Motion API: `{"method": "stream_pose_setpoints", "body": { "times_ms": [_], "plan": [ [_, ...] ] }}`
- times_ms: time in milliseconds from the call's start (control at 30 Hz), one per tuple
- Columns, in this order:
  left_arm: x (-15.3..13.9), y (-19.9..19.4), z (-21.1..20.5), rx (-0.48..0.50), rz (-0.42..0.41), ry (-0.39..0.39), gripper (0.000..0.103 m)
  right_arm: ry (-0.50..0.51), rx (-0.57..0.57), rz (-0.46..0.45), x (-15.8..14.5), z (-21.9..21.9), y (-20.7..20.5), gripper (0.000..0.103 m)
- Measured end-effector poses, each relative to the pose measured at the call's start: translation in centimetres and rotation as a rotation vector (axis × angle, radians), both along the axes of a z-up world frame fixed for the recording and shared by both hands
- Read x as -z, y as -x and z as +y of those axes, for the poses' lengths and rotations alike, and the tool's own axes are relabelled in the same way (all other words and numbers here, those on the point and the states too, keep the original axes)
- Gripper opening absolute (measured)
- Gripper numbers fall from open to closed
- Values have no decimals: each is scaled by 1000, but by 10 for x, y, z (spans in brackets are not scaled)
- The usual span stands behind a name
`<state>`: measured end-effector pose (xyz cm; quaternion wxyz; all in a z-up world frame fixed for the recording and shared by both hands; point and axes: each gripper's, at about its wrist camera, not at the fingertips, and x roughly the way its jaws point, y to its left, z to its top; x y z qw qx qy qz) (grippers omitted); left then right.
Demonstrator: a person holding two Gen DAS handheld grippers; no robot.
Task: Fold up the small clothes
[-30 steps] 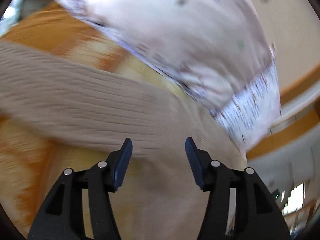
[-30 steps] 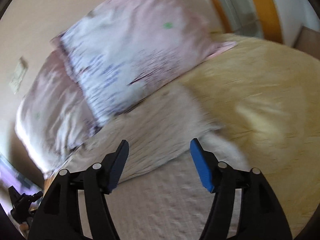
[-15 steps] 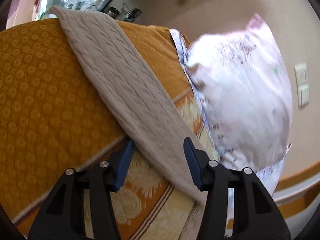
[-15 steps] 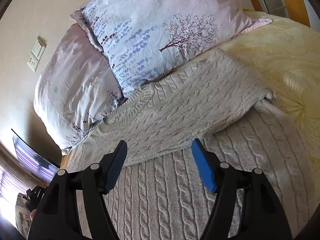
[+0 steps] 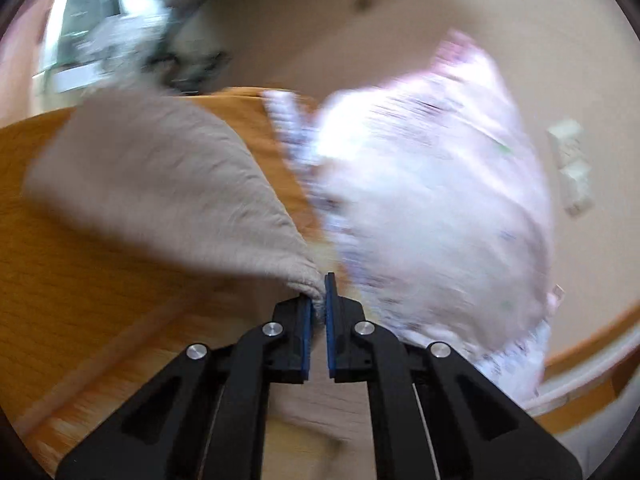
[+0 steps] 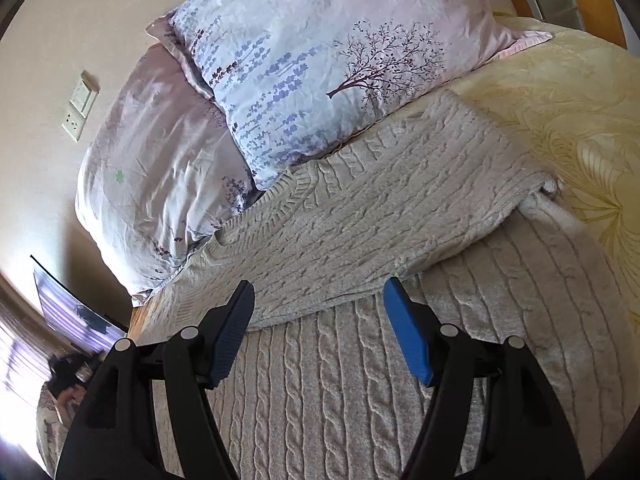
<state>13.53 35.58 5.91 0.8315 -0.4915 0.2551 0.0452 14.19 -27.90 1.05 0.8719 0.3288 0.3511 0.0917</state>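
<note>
A beige cable-knit sweater point(image 6: 360, 380) lies spread on the bed, one sleeve point(image 6: 380, 236) folded across its body. My right gripper point(image 6: 320, 312) is open and empty, hovering just above the sweater at the folded sleeve's lower edge. In the blurred left wrist view my left gripper point(image 5: 318, 300) is shut on the edge of the other sleeve point(image 5: 160, 196), which is lifted off the orange bedspread point(image 5: 80, 320) and stretches away to the upper left.
Two floral pillows point(image 6: 320, 52) point(image 6: 160, 180) lean at the head of the bed, right behind the sweater. A yellow patterned bedspread point(image 6: 580, 120) lies to the right. A wall switch plate point(image 6: 80, 108) is on the beige wall. A pillow point(image 5: 432, 220) is right of the left gripper.
My left gripper has closed on the sleeve edge and lifted it; the view is swinging. My right gripper has stayed open and almost still above the sweater.
</note>
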Motion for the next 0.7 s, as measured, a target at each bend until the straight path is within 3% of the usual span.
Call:
{"method": "stream_pose_setpoints", "body": {
  "times_ms": [100,267,400,500,567,667,700],
  "plan": [
    [-33,-25,-59,150,-78,-64,5,-11,0,-6,0,-2,1,69],
    [-51,-62,-172,424,-139,-106,5,-13,-14,-8,-6,-4,6,69],
    [-26,-85,-288,681,-85,-145,6,15,-3,-23,-16,-12,15,69],
    [13,-93,-352,818,42,-214,14,45,10,-14,-22,-22,18,69],
    [30,-88,-366,855,91,-205,26,69,1,-9,-30,-27,18,69],
    [28,-76,-353,885,63,-172,49,112,-46,-18,-43,-26,12,69],
    [21,-68,-336,865,40,-178,52,134,-78,-33,-50,-21,8,69]
  ]
}}
